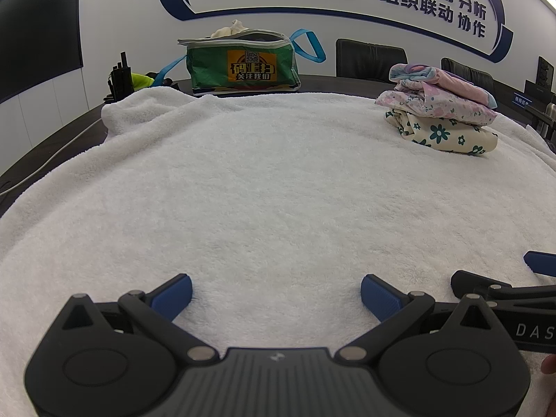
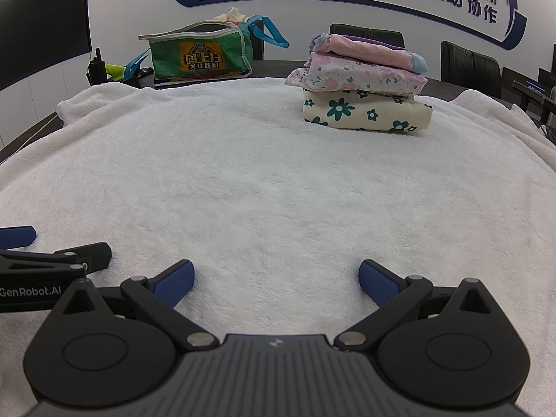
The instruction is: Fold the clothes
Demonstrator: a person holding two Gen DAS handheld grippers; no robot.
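Note:
A stack of three folded garments (image 1: 439, 111) (image 2: 361, 87) rests on the white towel (image 1: 260, 180) (image 2: 243, 180) at the far right: cream with dark green flowers at the bottom, pink floral in the middle, pink and lilac on top. My left gripper (image 1: 276, 297) hovers low over the towel's near part, open, with nothing between its blue pads. My right gripper (image 2: 276, 283) is beside it, also open and empty. Each gripper shows at the edge of the other's view. A green bag (image 1: 243, 66) (image 2: 201, 54) with cloth poking out stands at the back.
The towel covers a dark table (image 1: 52, 139). Black radios (image 1: 120, 80) and a yellow-green item sit left of the bag. Black office chairs (image 1: 370, 59) (image 2: 469, 66) stand behind the table against a white wall with blue lettering. A fingertip (image 1: 549, 365) shows at the right edge.

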